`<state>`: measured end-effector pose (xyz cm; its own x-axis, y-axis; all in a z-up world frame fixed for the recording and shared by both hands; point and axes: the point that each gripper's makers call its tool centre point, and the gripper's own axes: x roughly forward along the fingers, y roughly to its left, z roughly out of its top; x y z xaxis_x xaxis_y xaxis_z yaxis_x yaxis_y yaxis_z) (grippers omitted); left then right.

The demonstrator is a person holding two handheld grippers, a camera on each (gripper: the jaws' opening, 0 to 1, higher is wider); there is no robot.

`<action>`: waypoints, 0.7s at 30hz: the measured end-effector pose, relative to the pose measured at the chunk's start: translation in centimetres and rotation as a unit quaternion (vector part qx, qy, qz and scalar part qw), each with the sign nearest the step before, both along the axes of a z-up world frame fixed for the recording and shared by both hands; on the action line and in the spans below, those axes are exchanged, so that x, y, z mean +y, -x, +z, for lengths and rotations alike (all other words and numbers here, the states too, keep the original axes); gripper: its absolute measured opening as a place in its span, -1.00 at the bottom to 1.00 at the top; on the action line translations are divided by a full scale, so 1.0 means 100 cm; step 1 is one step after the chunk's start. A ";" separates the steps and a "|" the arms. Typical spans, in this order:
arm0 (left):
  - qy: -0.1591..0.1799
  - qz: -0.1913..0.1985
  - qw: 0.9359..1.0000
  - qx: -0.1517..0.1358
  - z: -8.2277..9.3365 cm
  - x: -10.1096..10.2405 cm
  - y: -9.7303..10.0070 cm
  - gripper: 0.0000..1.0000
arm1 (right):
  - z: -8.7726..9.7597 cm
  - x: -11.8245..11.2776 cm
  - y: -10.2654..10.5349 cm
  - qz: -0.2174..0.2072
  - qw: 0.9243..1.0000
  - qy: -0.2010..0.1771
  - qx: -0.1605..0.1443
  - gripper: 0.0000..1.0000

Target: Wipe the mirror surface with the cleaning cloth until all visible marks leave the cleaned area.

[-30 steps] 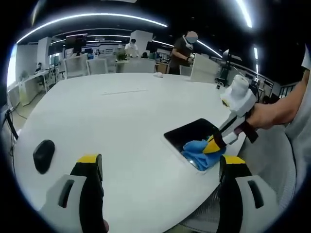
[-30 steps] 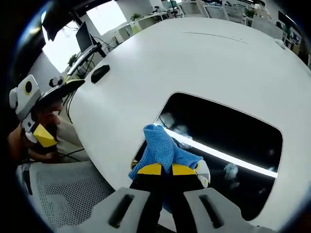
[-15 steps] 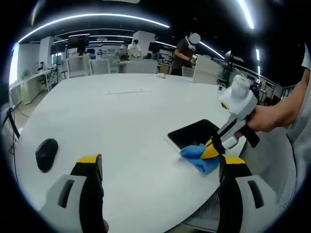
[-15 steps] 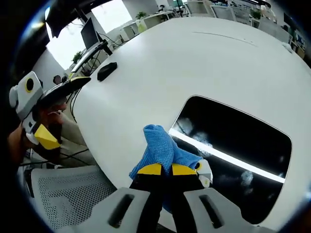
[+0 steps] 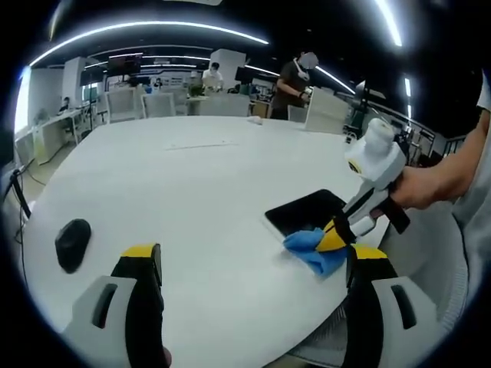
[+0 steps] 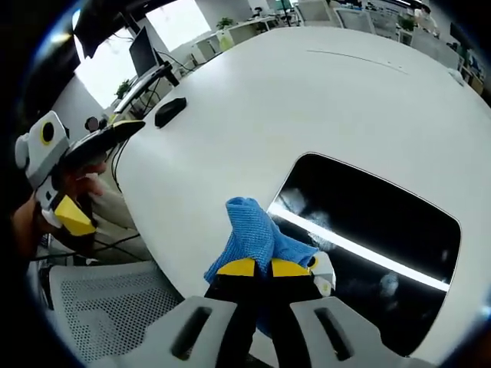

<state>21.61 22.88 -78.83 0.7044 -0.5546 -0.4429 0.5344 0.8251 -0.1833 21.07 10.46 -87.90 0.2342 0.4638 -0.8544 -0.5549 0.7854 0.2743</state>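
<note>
Cloth (blue) now off mirror corner

No text, label, brand, number or sign can be read in either view. The screens at the far desks in the left gripper view are too small and blurred to make out. The mirror, the cloth and the bench carry no lettering that can be seen.
</note>
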 end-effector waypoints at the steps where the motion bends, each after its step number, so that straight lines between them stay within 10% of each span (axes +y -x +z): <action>1: 0.006 0.003 1.000 0.001 0.001 -0.001 0.000 0.98 | 0.000 0.000 0.000 0.000 1.000 0.000 0.000 -1.00; 12: 0.010 -0.012 1.000 -0.026 0.024 -0.008 -0.027 0.98 | 0.000 -0.002 -0.026 0.004 1.000 0.012 -0.009 -1.00; 21: 0.006 -0.015 1.000 -0.011 0.006 -0.013 -0.006 0.98 | 0.000 -0.002 -0.032 0.007 1.000 0.017 -0.014 -1.00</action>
